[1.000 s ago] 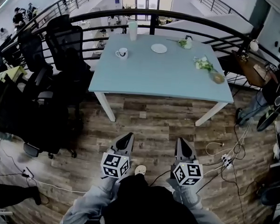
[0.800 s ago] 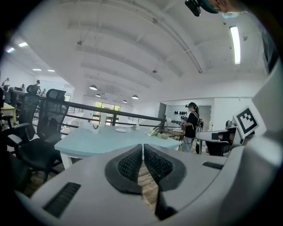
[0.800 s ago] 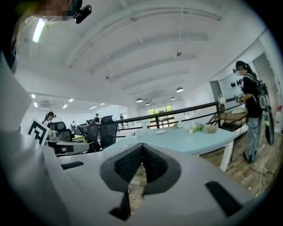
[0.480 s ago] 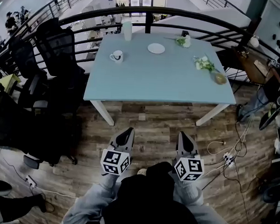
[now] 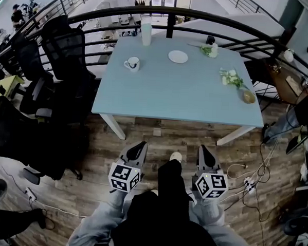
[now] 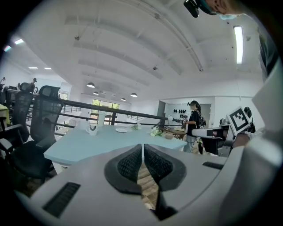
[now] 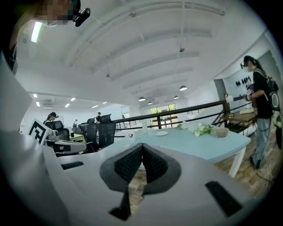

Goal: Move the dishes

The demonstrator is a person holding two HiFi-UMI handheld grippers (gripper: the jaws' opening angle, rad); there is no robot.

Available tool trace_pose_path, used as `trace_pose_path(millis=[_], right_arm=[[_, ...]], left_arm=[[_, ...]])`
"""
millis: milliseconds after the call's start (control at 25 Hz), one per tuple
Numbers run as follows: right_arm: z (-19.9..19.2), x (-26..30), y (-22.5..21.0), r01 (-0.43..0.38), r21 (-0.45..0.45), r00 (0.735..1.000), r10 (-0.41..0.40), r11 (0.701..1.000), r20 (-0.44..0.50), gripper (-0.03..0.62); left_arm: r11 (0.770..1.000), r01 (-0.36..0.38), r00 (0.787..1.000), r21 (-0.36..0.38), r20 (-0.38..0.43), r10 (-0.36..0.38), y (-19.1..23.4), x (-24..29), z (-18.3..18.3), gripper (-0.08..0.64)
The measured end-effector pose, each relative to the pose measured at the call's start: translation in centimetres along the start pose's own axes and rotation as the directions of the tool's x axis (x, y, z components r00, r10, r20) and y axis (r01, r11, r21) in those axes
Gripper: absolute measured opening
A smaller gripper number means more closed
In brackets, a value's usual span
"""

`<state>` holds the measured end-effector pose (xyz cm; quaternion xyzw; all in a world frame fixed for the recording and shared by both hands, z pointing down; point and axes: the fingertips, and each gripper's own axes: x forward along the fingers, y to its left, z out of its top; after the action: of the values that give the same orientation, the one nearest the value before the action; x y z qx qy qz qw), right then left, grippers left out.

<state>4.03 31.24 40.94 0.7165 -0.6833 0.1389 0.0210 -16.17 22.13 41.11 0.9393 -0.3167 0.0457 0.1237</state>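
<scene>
Approach step, nothing picked up yet. Left gripper point(image 5: 137, 150) and right gripper point(image 5: 205, 153) are both out front on the near side of the table point(image 5: 171, 97), short of its near edge and over the wood floor point(image 5: 158, 140). Each gripper's own view shows the pads pressed together with nothing between them, so both claws are closed and empty. The dishes are all on the table. The mug point(image 5: 132, 64) is far-left, with a tall white cup point(image 5: 146, 34) at the far edge behind it. The small plate point(image 5: 178, 56) is far-centre. A small bowl point(image 5: 248, 96) sits at the right edge, just beside the flowers point(image 5: 230, 77). I can't tell which dish goes first or where it goes. My read: next is to get up to the table's near edge and open the jaws before any reach. The plate lies flat, so it likely needs a rim pinch from the side; the mug offers a wall or handle. Most dishes sit far from the near edge, so expect a long reach. Chairs point(image 5: 70, 54) crowd the table's left side and cables point(image 5: 249, 176) lie off its right corner.
</scene>
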Motion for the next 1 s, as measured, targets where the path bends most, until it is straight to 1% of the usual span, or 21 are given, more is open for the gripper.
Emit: trace_pose_path(millis=[120,280,440,680,760,880,920,1000], right_arm=[[0.3,2.6,-1.7,-0.025,0.006,1.000,0.025,1.000,-0.006,0.009],[1.0,6.5,-4.8,-0.040,0.004,0.999,0.041,0.999,-0.024,0.009],[2.9,10.7,-8.5,-0.050,0.009,0.998,0.050,0.999,-0.030,0.009],[5.1,16.1,-13.2,-0.069,-0.008,0.997,0.069,0.998,-0.034,0.009],[5.6,17.7,-14.5,-0.076,-0.003,0.996,0.076,0.997,-0.036,0.009],[6.0,20.0,-15.9,-0.097,0.018,0.995,0.097,0.995,-0.038,0.009],[6.3,20.7,-16.3,-0.105,0.018,0.994,0.106,0.994,-0.036,0.016],[7.0,22.2,-17.0,-0.124,0.001,0.992,0.124,0.992,-0.028,0.055]], left_arm=[[1.000,0.003,1.000,0.011,-0.005,-0.003,0.4,2.5,0.3,0.025],[1.000,-0.006,1.000,0.009,-0.025,0.006,1.1,7.1,0.6,0.025],[1.000,-0.023,0.998,0.005,-0.059,0.023,1.9,12.4,1.6,0.025],[0.999,-0.049,0.998,-0.001,-0.026,0.049,3.0,19.4,3.3,0.025],[0.999,-0.051,0.998,0.002,-0.027,0.051,3.2,21.2,3.7,0.025],[0.997,-0.075,0.996,-0.003,-0.046,0.075,3.9,23.4,3.9,0.025],[0.996,-0.085,0.995,-0.004,-0.047,0.085,4.2,24.0,3.9,0.025],[0.994,-0.105,0.994,0.006,-0.029,0.105,4.9,25.3,4.3,0.025]])
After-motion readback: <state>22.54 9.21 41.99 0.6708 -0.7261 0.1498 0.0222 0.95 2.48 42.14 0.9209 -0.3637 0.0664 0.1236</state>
